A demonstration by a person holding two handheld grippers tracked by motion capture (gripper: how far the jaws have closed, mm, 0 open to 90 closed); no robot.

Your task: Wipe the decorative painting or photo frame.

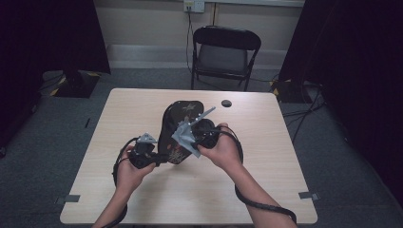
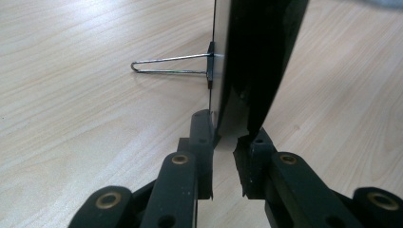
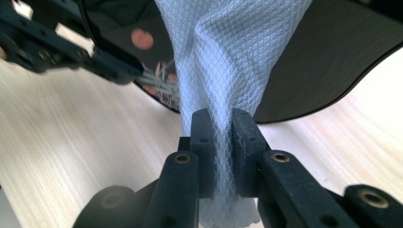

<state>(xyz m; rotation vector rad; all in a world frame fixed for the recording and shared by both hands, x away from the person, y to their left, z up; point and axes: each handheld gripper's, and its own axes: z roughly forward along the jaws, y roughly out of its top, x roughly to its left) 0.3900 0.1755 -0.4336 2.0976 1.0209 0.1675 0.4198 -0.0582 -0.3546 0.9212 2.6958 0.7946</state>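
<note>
A glossy black decorated plaque with red and pale flower marks is held on edge above the wooden table. My left gripper is shut on the plaque's thin rim; a wire stand sticks out from its back. In the high view the left gripper holds the plaque's near end. My right gripper is shut on a pale blue waffle-textured cloth that lies against the plaque's face. From above, the cloth hangs beside the right gripper. In the right gripper view the left gripper appears at the upper left.
A black folding chair stands beyond the table's far edge. A round cable hole sits near the far side of the tabletop. Cables trail from both grippers along the forearms. Dark curtains hang at both sides.
</note>
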